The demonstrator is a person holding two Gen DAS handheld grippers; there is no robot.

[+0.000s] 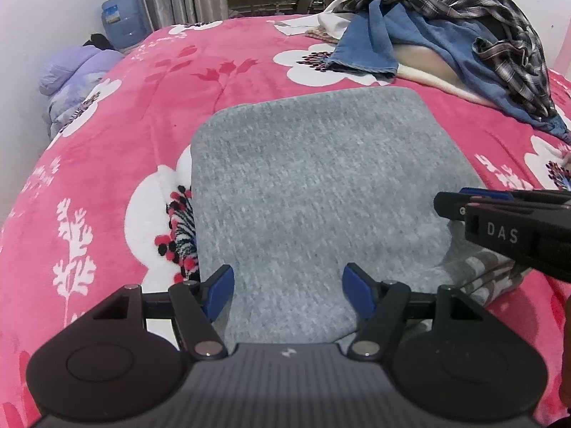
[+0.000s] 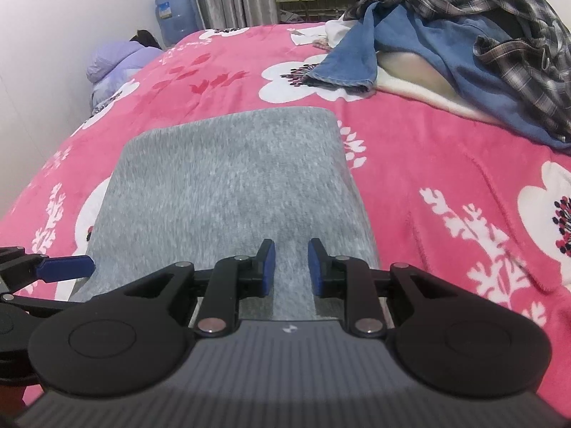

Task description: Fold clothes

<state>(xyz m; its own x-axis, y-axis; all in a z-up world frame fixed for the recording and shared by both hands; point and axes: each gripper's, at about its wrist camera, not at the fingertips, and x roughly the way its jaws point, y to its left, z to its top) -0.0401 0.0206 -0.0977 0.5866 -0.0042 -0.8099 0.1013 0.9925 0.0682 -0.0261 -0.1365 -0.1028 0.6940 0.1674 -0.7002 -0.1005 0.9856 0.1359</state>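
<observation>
Both claws hang released over the gray garment (image 1: 314, 192) — left claw (image 1: 287, 294), right claw (image 2: 292, 267) — so pinch 1 layer only and the fold slips apart.

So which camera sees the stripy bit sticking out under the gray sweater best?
The left wrist view. The striped fabric peeks out at the folded gray sweater's near right corner, under the right gripper. The right wrist view shows none of it; its own gripper body covers that corner.
</observation>
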